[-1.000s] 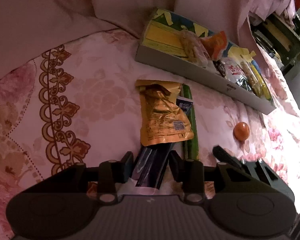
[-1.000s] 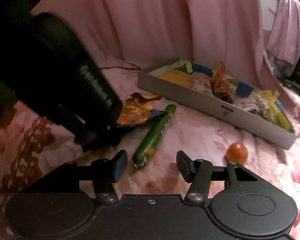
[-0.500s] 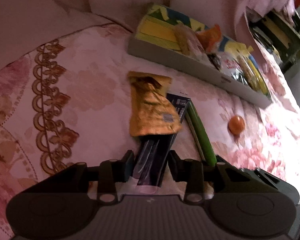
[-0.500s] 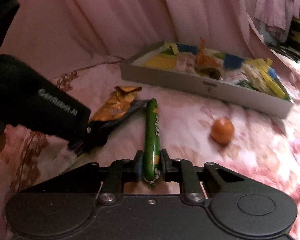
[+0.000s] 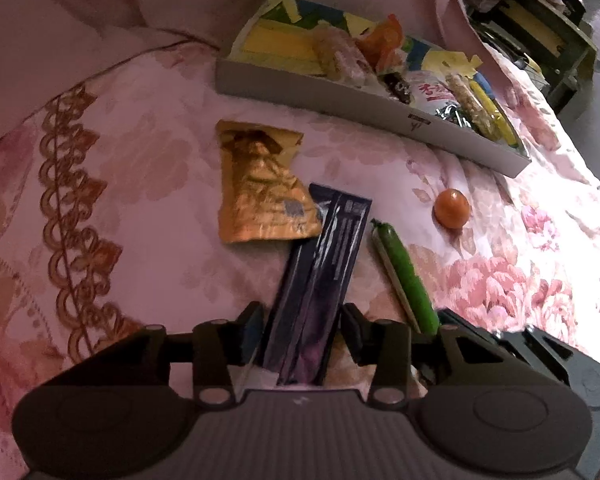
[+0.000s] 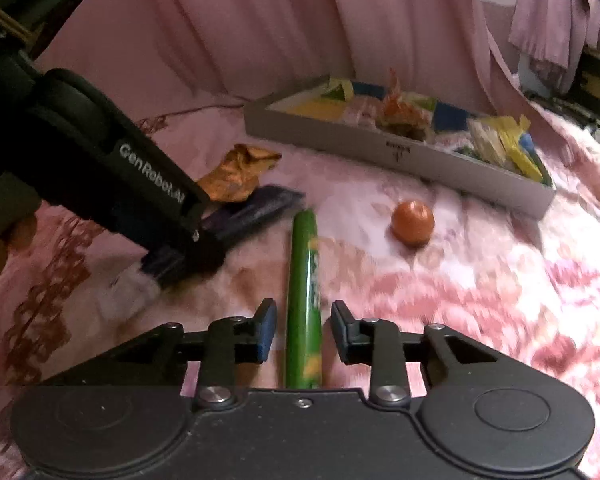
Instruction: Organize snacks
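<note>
A dark purple snack packet (image 5: pixel 324 264) lies on the pink floral bedspread between the jaws of my left gripper (image 5: pixel 302 330), whose pads stand just off its sides. A crumpled gold packet (image 5: pixel 260 192) lies beside it. A green sausage stick (image 6: pixel 304 300) lies between the jaws of my right gripper (image 6: pixel 304 334), which stand apart from it. The stick also shows in the left wrist view (image 5: pixel 404 276). A small orange ball-shaped snack (image 6: pixel 413 222) sits to the right. A grey tray (image 6: pixel 400 152) full of several snacks stands behind.
Pink curtains (image 6: pixel 280 32) hang behind the tray. A dark shelf unit (image 5: pixel 540 32) stands at the far right past the bed's edge. The left gripper's body (image 6: pixel 100 168) crosses the left of the right wrist view.
The right gripper closed on the green stick half a second ago and now stands open around it. The left gripper has drawn the purple packet out from under the gold packet.
</note>
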### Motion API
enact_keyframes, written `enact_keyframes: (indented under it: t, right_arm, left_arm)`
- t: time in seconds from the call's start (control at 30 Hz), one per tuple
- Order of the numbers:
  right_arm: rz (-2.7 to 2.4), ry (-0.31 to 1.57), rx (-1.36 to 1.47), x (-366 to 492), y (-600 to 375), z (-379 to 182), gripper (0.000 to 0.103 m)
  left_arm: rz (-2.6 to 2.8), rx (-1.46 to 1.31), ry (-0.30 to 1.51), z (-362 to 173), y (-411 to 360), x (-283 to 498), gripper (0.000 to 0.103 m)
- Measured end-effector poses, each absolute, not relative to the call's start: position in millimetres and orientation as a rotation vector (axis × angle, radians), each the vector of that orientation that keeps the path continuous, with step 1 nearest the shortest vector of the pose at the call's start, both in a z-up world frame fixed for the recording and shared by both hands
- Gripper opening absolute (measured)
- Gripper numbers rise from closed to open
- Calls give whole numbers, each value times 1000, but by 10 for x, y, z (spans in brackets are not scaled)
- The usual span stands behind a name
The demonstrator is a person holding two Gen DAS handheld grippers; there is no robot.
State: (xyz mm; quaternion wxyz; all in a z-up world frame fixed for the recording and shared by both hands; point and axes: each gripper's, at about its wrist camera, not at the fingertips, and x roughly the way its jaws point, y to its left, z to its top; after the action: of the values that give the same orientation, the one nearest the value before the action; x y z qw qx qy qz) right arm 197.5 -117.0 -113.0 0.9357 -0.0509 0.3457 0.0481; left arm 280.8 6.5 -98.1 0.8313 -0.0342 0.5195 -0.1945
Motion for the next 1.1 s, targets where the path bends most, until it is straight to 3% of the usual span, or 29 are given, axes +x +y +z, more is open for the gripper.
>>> enact_keyframes:
  t: [0.1,0.2,0.53,1.1]
  right_arm:
    - [98,700,-97,1997,-1174,-1142,31]
    - [103,701,-114,1967,-1150,-1134,20]
    - [65,729,-281,1656,-1103,-1070,19]
    - [18,559,-347,1099,-1203,-673,19]
  left_arm:
    - [-422,-39,1086,-990,26,2809,48]
    - [-427,12,1071,-987,-23,2785,42]
    - [-410,-47,1117,-905,-66,2496,29]
    - [-366,-114,907,-379,-12,1870,29]
